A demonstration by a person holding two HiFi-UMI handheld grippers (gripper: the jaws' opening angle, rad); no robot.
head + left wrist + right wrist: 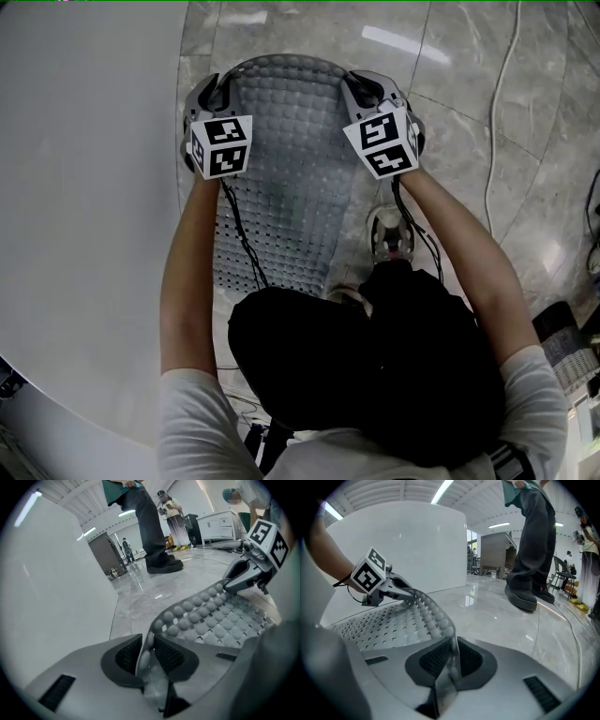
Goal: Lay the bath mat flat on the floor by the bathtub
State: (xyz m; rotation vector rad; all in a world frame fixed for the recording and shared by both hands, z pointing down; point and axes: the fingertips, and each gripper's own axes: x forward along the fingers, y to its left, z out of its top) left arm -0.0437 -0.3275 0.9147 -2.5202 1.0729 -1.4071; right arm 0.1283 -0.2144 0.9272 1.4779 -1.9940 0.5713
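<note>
bath mat (281,178): grey, covered in round bumps and small holes. it stretches away from the person along the floor, just beside the curved wall of the bathtub.
mat, near end: lies flat on the tiles by the person's shoe (389,234).
mat, far end: raised off the floor at both corners, and the edge between them sags in a curve.
left gripper (147,641): jaws pressed onto the far left corner of the mat. a bumpy strip of the edge stands pinched between the ribbed pads.
right gripper (453,651): jaws closed on the far right corner, with the thin edge of the mat squeezed upright between the pads.
grippers together: side by side and well apart, one at each far corner, both tilted downward. each shows in the other's gripper view across the mat.
marker cubes: one on each gripper, the left (221,145) and the right (384,141), facing up towards the head view.
bathtub (84,234): white and smooth. it fills the left of the head view, and its wall runs along the mat's left edge.
floor (469,94): glossy grey marble tiles with light reflections.
cable (497,122): thin and white, trailing over the tiles right of the mat.
bystander (532,550): legs in dark trousers and dark shoes, standing on the floor beyond the mat.
</note>
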